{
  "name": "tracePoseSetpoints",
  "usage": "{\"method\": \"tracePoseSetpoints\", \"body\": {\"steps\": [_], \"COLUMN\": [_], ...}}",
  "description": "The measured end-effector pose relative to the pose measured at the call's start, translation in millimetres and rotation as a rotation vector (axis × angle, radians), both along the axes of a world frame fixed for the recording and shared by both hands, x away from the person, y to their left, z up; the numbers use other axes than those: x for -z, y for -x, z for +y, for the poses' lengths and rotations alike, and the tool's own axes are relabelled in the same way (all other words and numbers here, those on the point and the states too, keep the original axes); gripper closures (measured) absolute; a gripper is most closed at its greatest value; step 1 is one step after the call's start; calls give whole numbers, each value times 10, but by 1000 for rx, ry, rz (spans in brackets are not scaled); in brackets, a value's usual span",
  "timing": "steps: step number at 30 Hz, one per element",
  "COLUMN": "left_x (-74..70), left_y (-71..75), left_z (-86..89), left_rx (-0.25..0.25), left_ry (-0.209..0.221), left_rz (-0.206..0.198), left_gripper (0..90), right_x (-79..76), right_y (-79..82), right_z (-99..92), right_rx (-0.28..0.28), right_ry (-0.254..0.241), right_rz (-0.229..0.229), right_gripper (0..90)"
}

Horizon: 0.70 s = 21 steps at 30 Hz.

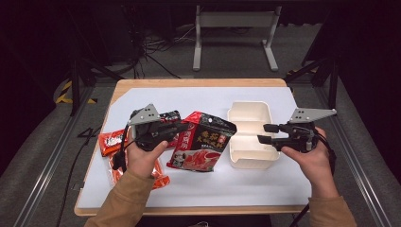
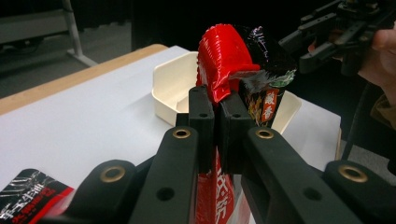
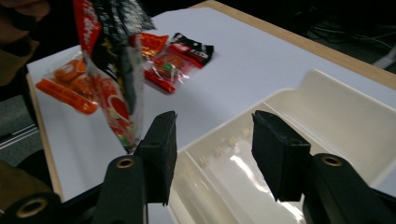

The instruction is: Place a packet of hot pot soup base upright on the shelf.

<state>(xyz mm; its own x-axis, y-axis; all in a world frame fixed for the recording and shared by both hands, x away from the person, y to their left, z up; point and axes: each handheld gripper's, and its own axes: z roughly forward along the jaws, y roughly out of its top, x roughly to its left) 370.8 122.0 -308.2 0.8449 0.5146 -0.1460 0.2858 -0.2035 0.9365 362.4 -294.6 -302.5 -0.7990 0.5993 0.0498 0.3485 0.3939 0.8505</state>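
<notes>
A large red and black snack bag (image 1: 202, 142) hangs lifted off the white mat, with my left gripper (image 1: 182, 126) shut on its top edge. In the left gripper view the pinched red edge of the bag (image 2: 224, 70) sticks up between the two pressed jaws of my left gripper (image 2: 217, 119). A cream two-compartment box (image 1: 249, 135) stands to the right of the bag. My right gripper (image 1: 264, 133) is open over the box's right rim with nothing between its jaws. The right gripper view looks past my right gripper (image 3: 212, 154) into the box (image 3: 299, 121), the hanging bag (image 3: 114, 70) at its left.
Smaller snack packets lie at the mat's left: a red one (image 1: 110, 141), an orange one (image 1: 158, 179) under my left forearm, and a black and red one (image 3: 192, 47). The white mat (image 1: 213, 187) covers a wooden table (image 1: 198, 82). A metal stand (image 1: 234, 28) is on the floor behind.
</notes>
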Motion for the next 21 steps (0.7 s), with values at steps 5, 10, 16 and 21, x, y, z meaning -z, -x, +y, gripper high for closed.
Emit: {"method": "tracePoseSetpoints", "body": {"steps": [5, 10, 16, 21], "left_x": [-35, -48, -65, -79], "left_y": [33, 54, 74, 95], "left_z": [50, 65, 77, 79], "left_rx": [-15, -19, -7, -1], "left_ry": [24, 37, 55, 66], "left_rz": [-21, -34, -42, -50], "left_gripper": [861, 860, 861, 859], "right_x": [-135, -221, -275, -242], "right_y": [65, 53, -42, -109], "right_z": [279, 466, 697, 855], "right_rx": [-104, -163, -204, -237], "right_ry": [-30, -60, -67, -98], "right_rz": [-14, -18, -11, -11], "right_gripper": [447, 413, 390, 385]}}
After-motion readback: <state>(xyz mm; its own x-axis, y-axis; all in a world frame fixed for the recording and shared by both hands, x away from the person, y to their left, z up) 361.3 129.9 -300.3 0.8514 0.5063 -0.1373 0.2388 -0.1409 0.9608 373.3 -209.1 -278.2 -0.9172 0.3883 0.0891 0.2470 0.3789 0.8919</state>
